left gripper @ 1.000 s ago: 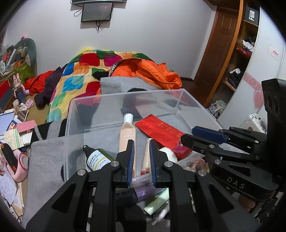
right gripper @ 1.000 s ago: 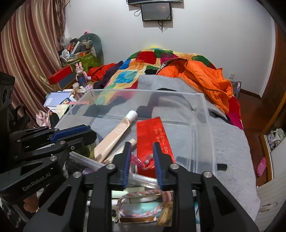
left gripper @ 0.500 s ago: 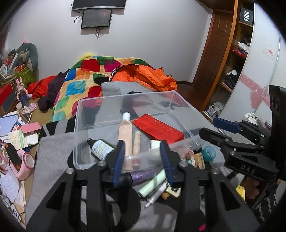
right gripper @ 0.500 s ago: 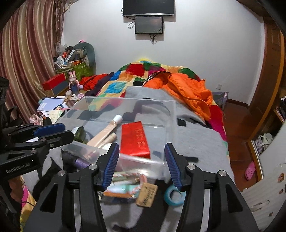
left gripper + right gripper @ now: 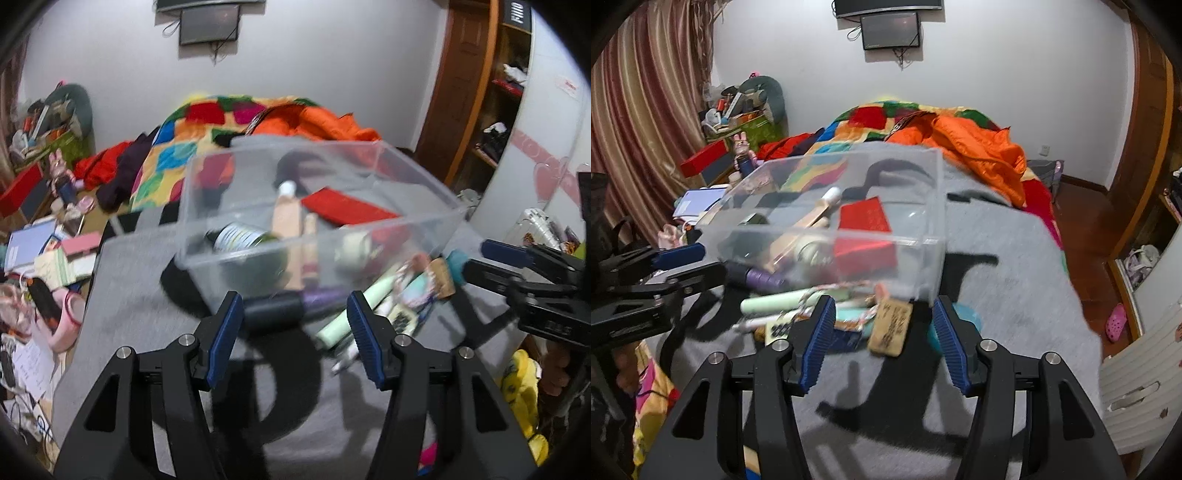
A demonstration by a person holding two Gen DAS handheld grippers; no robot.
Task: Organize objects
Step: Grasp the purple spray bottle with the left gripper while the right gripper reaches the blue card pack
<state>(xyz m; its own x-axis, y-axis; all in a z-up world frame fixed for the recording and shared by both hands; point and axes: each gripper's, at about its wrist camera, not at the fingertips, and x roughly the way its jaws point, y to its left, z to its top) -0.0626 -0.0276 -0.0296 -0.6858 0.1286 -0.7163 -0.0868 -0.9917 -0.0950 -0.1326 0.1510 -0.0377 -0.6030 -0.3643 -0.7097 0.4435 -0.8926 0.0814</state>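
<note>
Your left gripper (image 5: 293,338) and right gripper (image 5: 882,339) hovered with jaws opening and nothing pinched, over small toiletries scattered on the grey blanket (image 5: 1004,258) just in front of the clear plastic bin (image 5: 369,236) holding bottles

Both wrist cameras are looking forward and downward along their fingers, sharing the nearby clear bin (image 5: 317,206) (image 5: 849,221) ahead of both tools

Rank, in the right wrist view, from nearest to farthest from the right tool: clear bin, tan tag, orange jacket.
1. tan tag, lying just ahead of the right tool.
2. clear bin, behind it on the grey blanket.
3. orange jacket, far back, right.
</note>
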